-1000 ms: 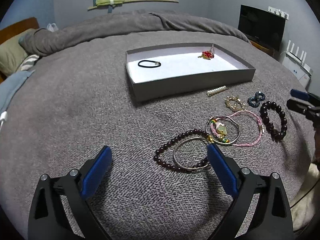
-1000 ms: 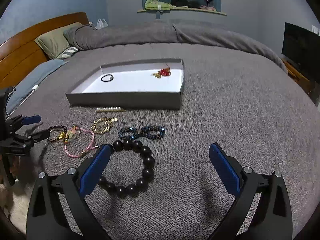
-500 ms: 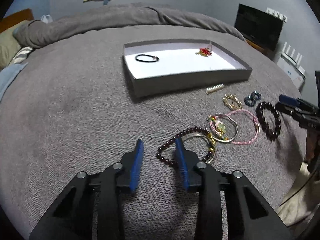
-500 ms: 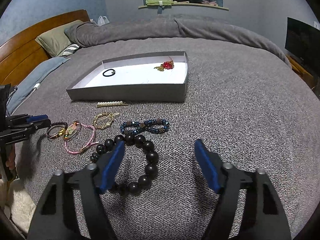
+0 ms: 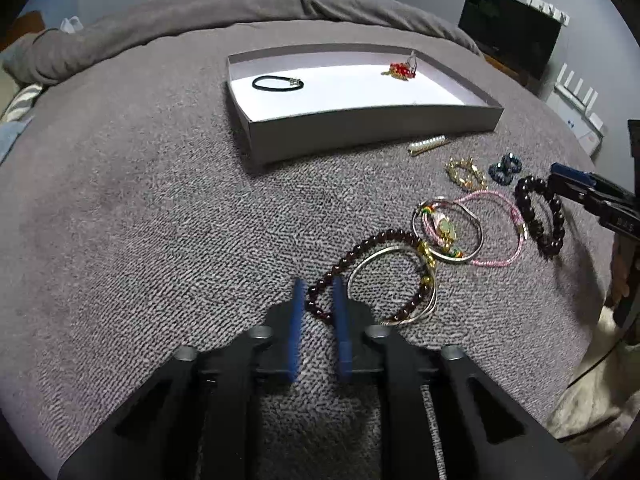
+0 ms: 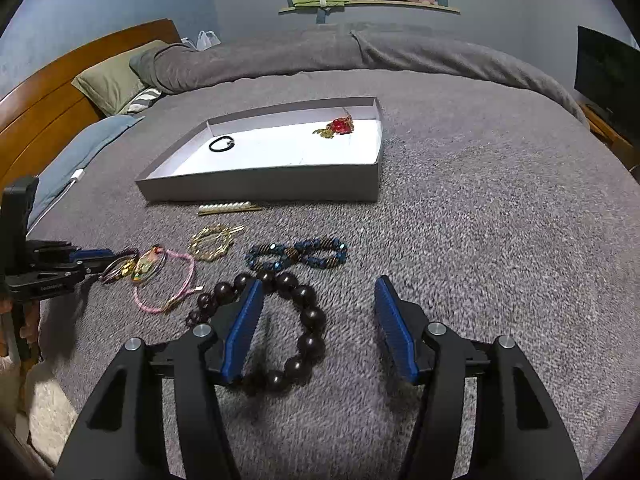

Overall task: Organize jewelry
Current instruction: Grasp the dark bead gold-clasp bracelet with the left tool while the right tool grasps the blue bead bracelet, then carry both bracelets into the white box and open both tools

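On the grey bedspread, my left gripper [image 5: 318, 290] points down with its jaws closing. The near-left bend of a dark red bead bracelet [image 5: 384, 236] sits between the pads and touches both. A silver bangle [image 5: 392, 256] lies over that bracelet. My right gripper [image 6: 318, 284] is half open and its jaws are closing. Its left finger stands over a large dark bead bracelet [image 6: 310, 314], whose right side lies between the jaws, clear of the right pad. A grey tray [image 5: 360, 128] farther back holds a black hair tie [image 5: 277, 83] and a red ornament [image 5: 402, 70].
Between tray and grippers lie a pearl clip [image 6: 228, 209], a gold piece [image 6: 212, 240], a blue beaded figure-eight [image 6: 296, 256], a pink cord bracelet [image 6: 168, 292] and a bangle with a pale charm [image 5: 446, 232]. Pillows and a wooden headboard [image 6: 48, 100] stand left; a dark screen [image 5: 508, 32] right.
Both grippers' jaws have narrowed. The left ones came from wide open to a pinch around the dark red bracelet's end. The right ones drew in about halfway over the large bead bracelet.
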`<state>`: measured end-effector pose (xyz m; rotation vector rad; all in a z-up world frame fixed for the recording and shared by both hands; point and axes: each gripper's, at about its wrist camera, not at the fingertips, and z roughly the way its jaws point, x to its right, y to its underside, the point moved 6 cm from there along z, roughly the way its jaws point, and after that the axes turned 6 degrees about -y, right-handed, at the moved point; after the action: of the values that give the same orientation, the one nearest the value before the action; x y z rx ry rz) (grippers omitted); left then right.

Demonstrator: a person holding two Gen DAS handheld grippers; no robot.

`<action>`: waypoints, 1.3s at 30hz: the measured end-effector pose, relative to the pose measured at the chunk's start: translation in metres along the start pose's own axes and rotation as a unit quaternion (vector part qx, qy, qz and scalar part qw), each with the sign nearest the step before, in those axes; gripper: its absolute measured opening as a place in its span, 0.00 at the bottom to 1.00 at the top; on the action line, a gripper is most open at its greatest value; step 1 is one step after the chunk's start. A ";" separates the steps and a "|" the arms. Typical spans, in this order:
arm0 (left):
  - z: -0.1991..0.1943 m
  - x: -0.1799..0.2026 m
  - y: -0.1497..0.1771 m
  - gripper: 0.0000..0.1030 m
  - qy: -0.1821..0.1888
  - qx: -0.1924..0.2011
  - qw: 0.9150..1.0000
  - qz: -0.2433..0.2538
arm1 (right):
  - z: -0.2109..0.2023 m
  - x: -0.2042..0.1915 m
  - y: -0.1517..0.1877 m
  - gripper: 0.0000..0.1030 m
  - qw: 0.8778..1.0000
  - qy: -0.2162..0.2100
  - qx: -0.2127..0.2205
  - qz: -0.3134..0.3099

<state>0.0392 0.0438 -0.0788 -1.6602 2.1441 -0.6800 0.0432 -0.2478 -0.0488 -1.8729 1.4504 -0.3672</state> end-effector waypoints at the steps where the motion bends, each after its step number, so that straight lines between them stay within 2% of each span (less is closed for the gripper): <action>1: -0.001 0.001 0.000 0.09 0.000 0.002 1.000 0.001 | 0.003 0.003 -0.004 0.47 1.000 0.002 0.000 0.005; 4: -0.008 0.004 -0.002 0.08 -0.007 0.016 1.000 0.012 | 0.009 0.007 -0.012 0.38 1.000 -0.005 -0.001 0.015; 12: -0.039 0.004 -0.017 0.06 0.002 0.062 0.998 0.009 | 0.041 0.020 -0.018 0.32 0.998 -0.015 -0.035 0.048; 15: -0.042 0.006 -0.021 0.06 0.000 0.066 0.998 0.018 | 0.048 0.023 -0.018 0.28 0.997 -0.022 -0.038 0.057; 17: -0.040 0.005 -0.021 0.06 -0.005 0.063 0.998 0.018 | 0.050 0.023 -0.019 0.09 0.997 -0.024 -0.037 0.058; 19: -0.044 0.005 -0.021 0.06 0.011 0.069 0.998 0.011 | 0.050 0.021 -0.020 0.07 0.998 -0.025 -0.035 0.054; 27: -0.066 0.018 -0.028 0.06 0.023 0.088 0.996 0.024 | 0.018 0.003 -0.036 0.07 0.999 -0.032 0.012 0.017; 32: -0.084 0.023 -0.034 0.06 0.033 0.108 0.993 0.024 | -0.012 -0.012 -0.057 0.07 0.998 -0.025 0.054 -0.013; 39: -0.107 0.025 -0.047 0.06 0.035 0.135 0.990 0.024 | -0.042 -0.016 -0.089 0.07 0.995 -0.018 0.090 -0.033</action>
<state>0.0126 0.0278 0.0360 -1.4583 2.0240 -0.9787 0.0760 -0.2397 0.0447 -1.7754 1.2896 -0.4777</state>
